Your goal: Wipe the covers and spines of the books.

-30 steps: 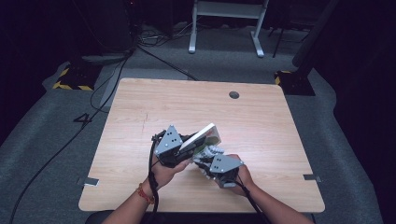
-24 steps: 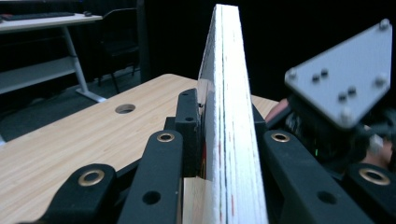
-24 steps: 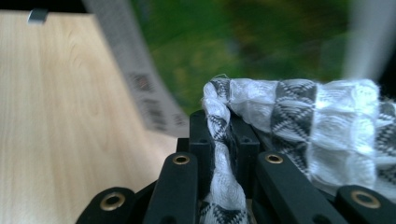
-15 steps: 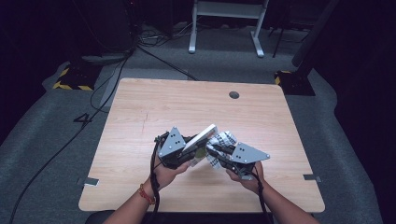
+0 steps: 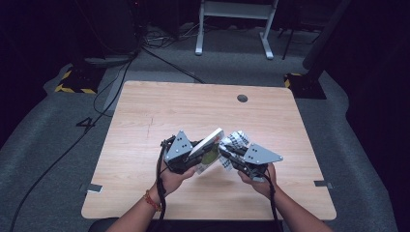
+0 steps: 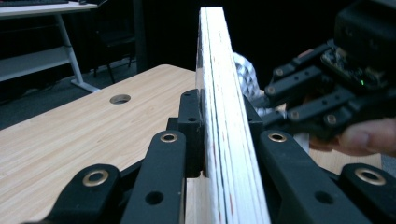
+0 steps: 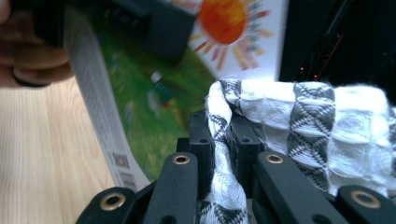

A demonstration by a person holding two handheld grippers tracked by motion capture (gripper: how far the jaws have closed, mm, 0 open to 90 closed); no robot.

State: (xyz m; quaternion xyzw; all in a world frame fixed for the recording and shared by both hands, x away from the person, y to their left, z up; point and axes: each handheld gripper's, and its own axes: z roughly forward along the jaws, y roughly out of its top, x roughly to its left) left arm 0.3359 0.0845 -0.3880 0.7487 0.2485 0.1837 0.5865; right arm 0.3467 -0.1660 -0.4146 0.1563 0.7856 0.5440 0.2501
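1. The room around me is dark, with a grey carpeted floor (image 5: 58,159), cables trailing across it, and a white frame stand (image 5: 232,24) at the far side.
2. My light wooden desk (image 5: 145,116) is bare apart from a round cable hole (image 5: 242,98) near its far edge; I work above its near middle.
3. My left gripper (image 5: 193,155) is clamped on a thin picture book (image 5: 209,150), held on edge and tilted clear of the desk. In the left gripper view its jaws press both covers of the book (image 6: 224,140) low down, near the edge closest to me.
4. The book looks stiff and light, with a glossy cover that I judge slippery; a hold close to the spine, as now, should stop it twisting.
5. My right gripper (image 5: 227,155) pinches a white-and-grey woven cloth (image 5: 235,141), just beside the book's printed face. In the right gripper view the cloth (image 7: 299,126) bunches over the jaws.
6. The cloth is soft and floppy, so any gathered fold serves as a handhold.
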